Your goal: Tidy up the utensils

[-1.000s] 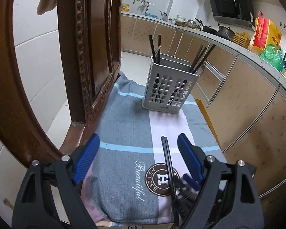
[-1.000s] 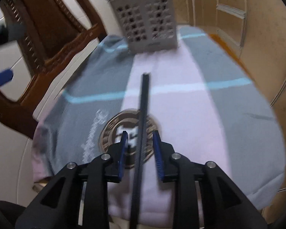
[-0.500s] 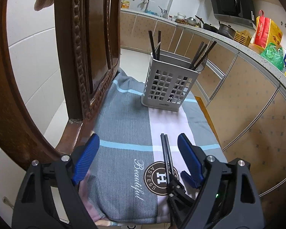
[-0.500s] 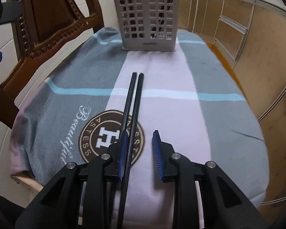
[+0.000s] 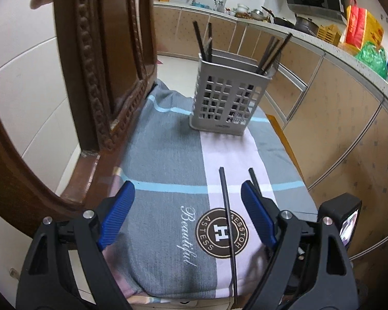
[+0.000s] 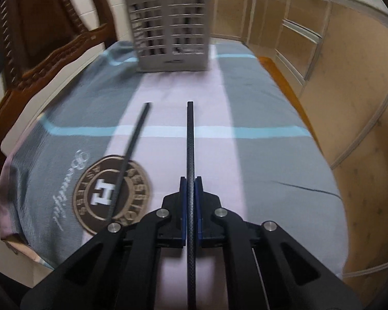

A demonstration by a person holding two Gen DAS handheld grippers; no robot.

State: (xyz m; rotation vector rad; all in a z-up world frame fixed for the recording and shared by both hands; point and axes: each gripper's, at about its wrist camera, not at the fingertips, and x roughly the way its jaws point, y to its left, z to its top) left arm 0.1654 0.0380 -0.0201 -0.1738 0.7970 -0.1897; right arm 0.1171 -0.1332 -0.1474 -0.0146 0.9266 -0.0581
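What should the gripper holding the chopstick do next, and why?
Probably lift it toward the basket. The right hand-held gripper is shut on one chopstick, the basket already holds others, and a second chopstick lies on the cloth.

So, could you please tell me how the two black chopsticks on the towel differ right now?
The held chopstick is pinched between the pads of the right gripper; the loose chopstick lies on the towel untouched.
The held chopstick points straight at the grey basket; the loose chopstick slants, so the two sticks have spread apart.
The loose chopstick crosses the round logo; the held chopstick runs over the pale stripe.
Both are thin, black and alike in length.
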